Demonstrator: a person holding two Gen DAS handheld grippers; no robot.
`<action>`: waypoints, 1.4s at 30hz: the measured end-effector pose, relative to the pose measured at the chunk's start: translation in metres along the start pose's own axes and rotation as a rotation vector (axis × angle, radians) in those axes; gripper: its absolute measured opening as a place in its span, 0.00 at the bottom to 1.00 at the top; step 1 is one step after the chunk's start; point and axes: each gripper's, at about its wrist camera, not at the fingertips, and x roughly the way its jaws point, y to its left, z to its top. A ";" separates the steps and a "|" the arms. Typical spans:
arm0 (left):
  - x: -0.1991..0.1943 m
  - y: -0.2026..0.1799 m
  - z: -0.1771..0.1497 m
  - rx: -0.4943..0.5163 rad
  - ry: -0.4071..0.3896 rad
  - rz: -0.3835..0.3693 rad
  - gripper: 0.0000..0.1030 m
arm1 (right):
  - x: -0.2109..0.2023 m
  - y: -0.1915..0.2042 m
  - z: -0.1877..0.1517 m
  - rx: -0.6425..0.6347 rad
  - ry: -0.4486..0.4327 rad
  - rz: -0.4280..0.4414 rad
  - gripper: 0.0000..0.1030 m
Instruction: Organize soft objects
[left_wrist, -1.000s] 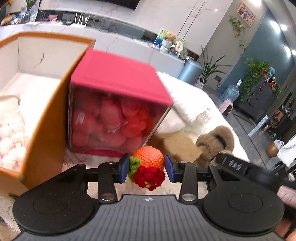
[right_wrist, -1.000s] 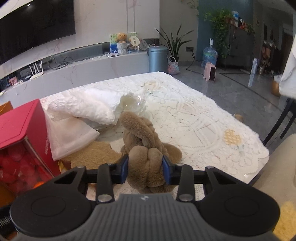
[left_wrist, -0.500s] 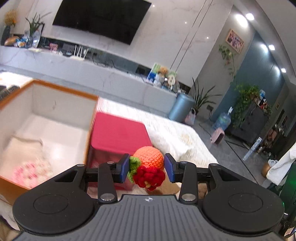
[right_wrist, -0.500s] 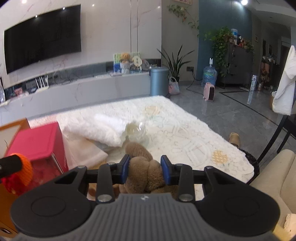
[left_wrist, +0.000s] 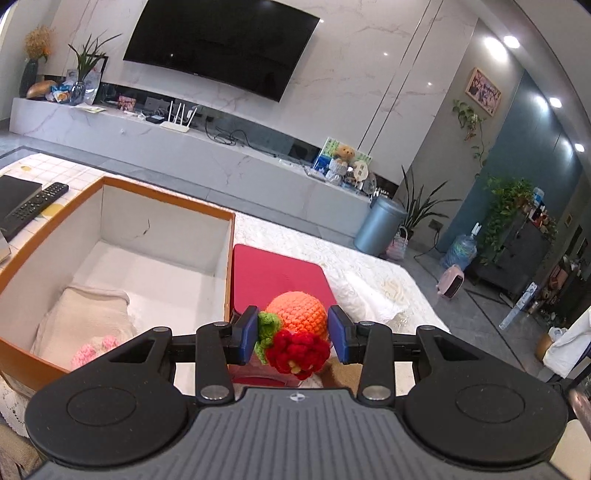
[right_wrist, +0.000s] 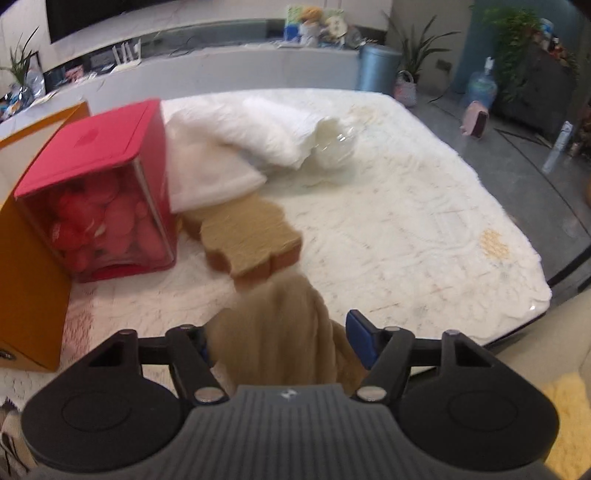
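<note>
My left gripper (left_wrist: 292, 334) is shut on a crocheted toy (left_wrist: 297, 321), an orange ball with a red berry and green leaves. It hangs above the red-lidded box (left_wrist: 273, 273), just right of the open orange box (left_wrist: 159, 236). A cream cloth (left_wrist: 85, 314) and a pink knitted piece (left_wrist: 96, 350) lie in that box. My right gripper (right_wrist: 280, 343) points down at the table and its jaws are opening. A brown plush toy (right_wrist: 280, 332) sits blurred between them, and the right pad (right_wrist: 360, 343) stands clear of it.
A tan flat cushion (right_wrist: 251, 232) and folded white towels (right_wrist: 258, 129) lie on the lace tablecloth (right_wrist: 424, 221) beyond the plush. The red-lidded clear box (right_wrist: 96, 184) holds red and pink soft pieces beside the orange box (right_wrist: 29, 258). A remote (left_wrist: 37, 203) lies far left.
The left gripper rose with the crocheted toy and now looks down into the orange box. The right gripper tipped downward, its jaws widened, and the brown plush came loose between them.
</note>
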 end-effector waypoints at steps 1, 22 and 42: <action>0.001 0.000 -0.001 0.002 0.008 0.005 0.45 | 0.004 0.003 -0.001 -0.019 0.023 -0.016 0.55; -0.014 0.002 -0.002 0.006 0.024 0.003 0.45 | -0.006 0.018 -0.026 -0.230 0.239 -0.095 0.78; -0.017 0.006 0.003 -0.010 0.012 0.049 0.45 | -0.074 0.003 0.006 0.137 -0.299 0.183 0.61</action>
